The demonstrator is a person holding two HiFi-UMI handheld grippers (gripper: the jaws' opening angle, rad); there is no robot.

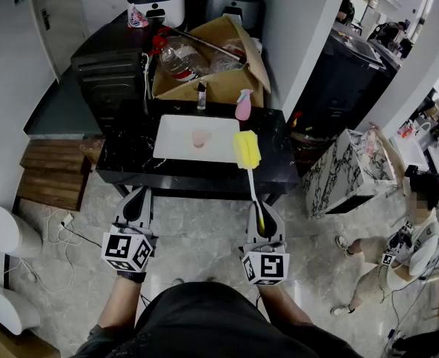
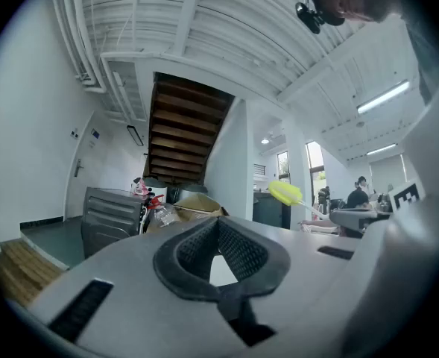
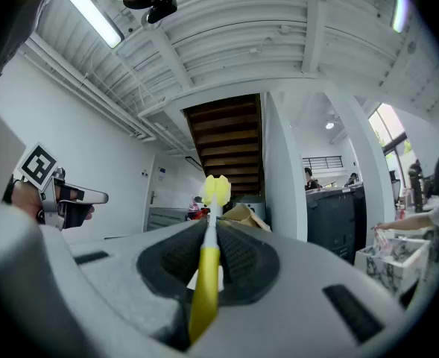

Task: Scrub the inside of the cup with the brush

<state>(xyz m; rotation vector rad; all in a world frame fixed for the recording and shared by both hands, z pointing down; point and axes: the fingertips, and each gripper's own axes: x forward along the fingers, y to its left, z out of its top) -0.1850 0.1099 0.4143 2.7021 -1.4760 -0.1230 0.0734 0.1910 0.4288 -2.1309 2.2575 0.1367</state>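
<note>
A small pink cup (image 1: 198, 138) rests on a white tray (image 1: 171, 142) on the black table (image 1: 130, 151), well ahead of both grippers. My right gripper (image 1: 260, 207) is shut on the yellow handle of the brush (image 1: 253, 192), whose yellow sponge head (image 1: 247, 149) reaches over the table's front right part, beside the tray. In the right gripper view the brush handle (image 3: 204, 282) runs out between the pads to the brush head (image 3: 217, 190). My left gripper (image 1: 139, 194) hangs level before the table's front edge, shut with nothing in it (image 2: 219, 222). The left gripper view also catches the brush head (image 2: 285, 192).
A pink spray bottle (image 1: 243, 105) stands behind the tray. An open cardboard box (image 1: 219, 80) with plastic bottles lies beyond it, and a black cabinet (image 1: 111, 73) stands at back left. A marble-patterned box (image 1: 353, 171) and a seated person (image 1: 398, 248) are on the right, wooden steps (image 1: 49, 174) on the left.
</note>
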